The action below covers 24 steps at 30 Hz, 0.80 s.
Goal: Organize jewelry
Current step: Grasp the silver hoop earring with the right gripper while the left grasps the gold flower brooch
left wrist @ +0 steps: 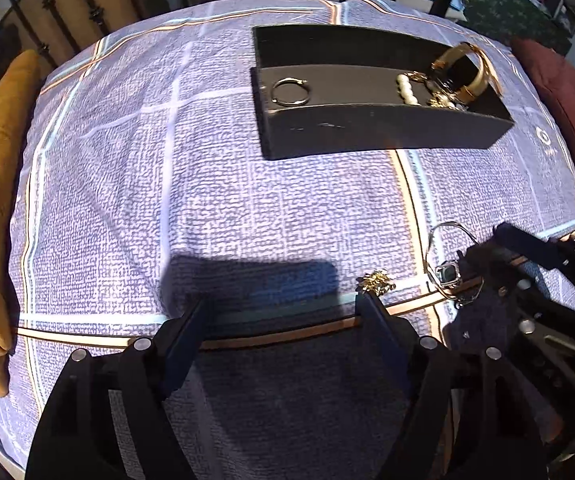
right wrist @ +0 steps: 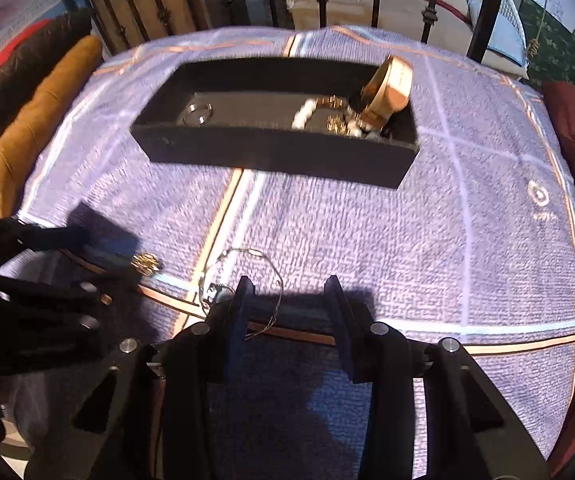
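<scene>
Both the left gripper (left wrist: 281, 304) and right gripper (right wrist: 289, 284) are held with jaws open over the plaid bed cover (left wrist: 247, 200). A gold charm (left wrist: 375, 282) and wire necklace (right wrist: 263, 264) lie loose; the black tray (left wrist: 367, 132) holds a ring (left wrist: 290, 91), pearls (left wrist: 407, 88) and bangle (left wrist: 475, 72)

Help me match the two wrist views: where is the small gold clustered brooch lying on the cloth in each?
Left wrist view: small gold clustered brooch right of centre, at the left gripper's right fingertip.
Right wrist view: lower left, beside the other gripper.
Shared landmark: black rectangular jewelry tray beyond it.
</scene>
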{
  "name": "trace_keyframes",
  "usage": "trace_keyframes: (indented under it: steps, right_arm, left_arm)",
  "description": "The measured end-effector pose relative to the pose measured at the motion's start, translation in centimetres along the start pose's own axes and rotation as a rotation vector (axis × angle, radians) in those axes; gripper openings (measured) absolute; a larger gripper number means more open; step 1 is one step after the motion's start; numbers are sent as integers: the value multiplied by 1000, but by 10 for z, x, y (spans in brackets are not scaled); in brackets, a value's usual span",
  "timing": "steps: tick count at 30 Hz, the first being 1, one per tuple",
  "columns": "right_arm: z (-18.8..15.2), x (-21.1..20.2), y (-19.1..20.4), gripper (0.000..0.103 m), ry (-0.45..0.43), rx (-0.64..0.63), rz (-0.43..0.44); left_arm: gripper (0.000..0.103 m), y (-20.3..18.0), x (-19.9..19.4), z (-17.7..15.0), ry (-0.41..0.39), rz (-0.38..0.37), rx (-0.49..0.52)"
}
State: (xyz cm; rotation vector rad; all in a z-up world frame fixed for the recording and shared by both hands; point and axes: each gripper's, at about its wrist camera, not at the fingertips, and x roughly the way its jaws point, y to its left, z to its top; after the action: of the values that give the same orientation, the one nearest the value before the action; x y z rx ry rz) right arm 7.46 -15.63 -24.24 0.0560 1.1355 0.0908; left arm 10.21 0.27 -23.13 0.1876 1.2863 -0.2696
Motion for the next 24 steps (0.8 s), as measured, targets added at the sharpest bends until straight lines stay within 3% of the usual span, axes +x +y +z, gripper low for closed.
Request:
trace_keyframes:
  steps: [5, 9, 13, 20, 24]
  right_arm:
    - [-1, 1, 5, 39, -12, -21, -26]
    - [0, 0, 0, 39, -9, -10, -20]
    - [0, -2, 0, 39, -9, -11, -13]
    - [-2, -1, -4, 38, -16, -17, 7]
    - [-5, 0, -3, 33, -28, -50, -11]
  left_arm:
    - [75, 2, -11, 6, -33, -97, 3]
    - [75, -15, -5, 17, -16, -100, 26]
    - [75, -1, -6, 12, -4, -149, 30]
    - [76, -13, 7, 16, -5, -143, 52]
    - [75, -29, 12, 18, 15, -76, 127]
